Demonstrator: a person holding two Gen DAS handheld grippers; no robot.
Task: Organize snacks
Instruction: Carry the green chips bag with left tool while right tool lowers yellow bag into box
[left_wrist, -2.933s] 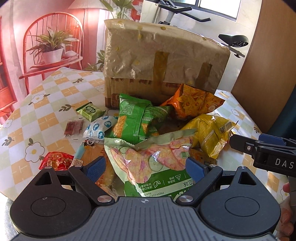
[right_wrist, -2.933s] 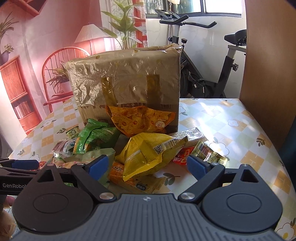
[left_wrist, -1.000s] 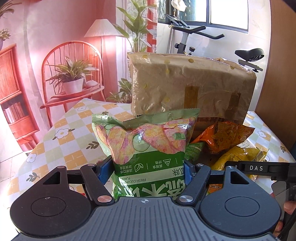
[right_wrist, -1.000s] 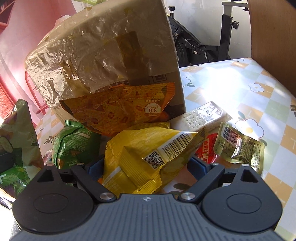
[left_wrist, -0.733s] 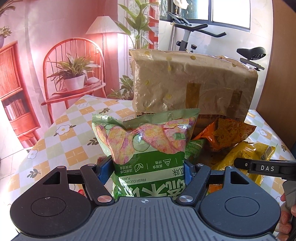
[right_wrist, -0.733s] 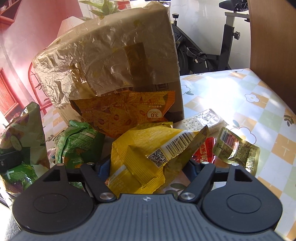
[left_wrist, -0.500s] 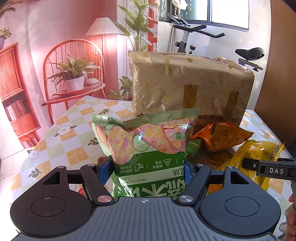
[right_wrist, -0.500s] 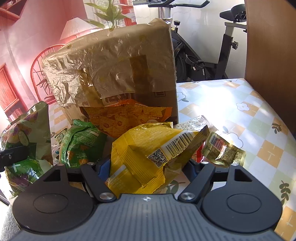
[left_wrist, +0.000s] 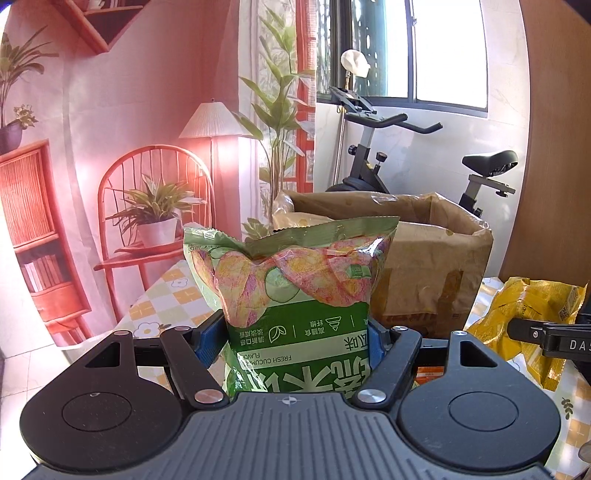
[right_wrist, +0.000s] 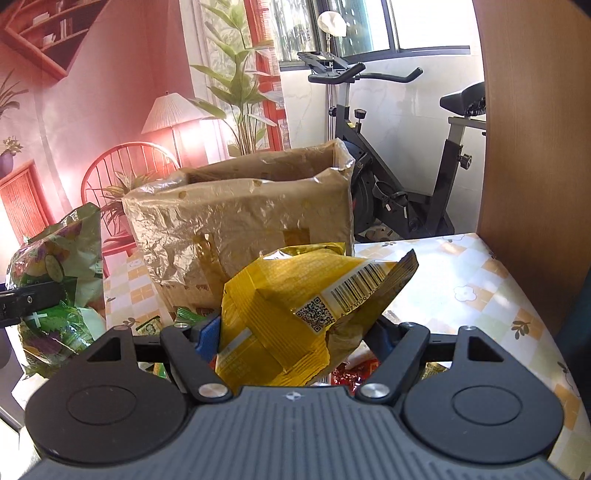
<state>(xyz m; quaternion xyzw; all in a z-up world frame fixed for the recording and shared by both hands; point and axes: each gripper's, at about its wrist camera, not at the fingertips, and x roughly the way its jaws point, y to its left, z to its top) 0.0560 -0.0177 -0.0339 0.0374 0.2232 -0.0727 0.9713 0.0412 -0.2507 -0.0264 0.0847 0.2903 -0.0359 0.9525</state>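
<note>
**Snacks: one bag lifted in each claw**

The green cucumber-flavour chip bag (left_wrist: 303, 295) stands upright in the left claw (left_wrist: 291, 341), whose blue pads press its lower sides; the bag hangs clear of the tabletop (left_wrist: 166, 295). The yellow snack bag (right_wrist: 295, 314) is clamped in the right claw (right_wrist: 291, 336), tilted, barcode and QR code facing up; these jaws have just closed in on it and the pads now bear on its crumpled sides.

Beyond both claws stands the open cardboard box (right_wrist: 240, 221), wrapped in brown film, near the tabletop's far edge. Below the right claw, small packets lie on the checked flower-print cloth: a green one (right_wrist: 149, 325) before the box and a red one (right_wrist: 351, 373) just under the yellow bag. Behind the tabletop's far edge stands an exercise bike (right_wrist: 406, 184).
</note>
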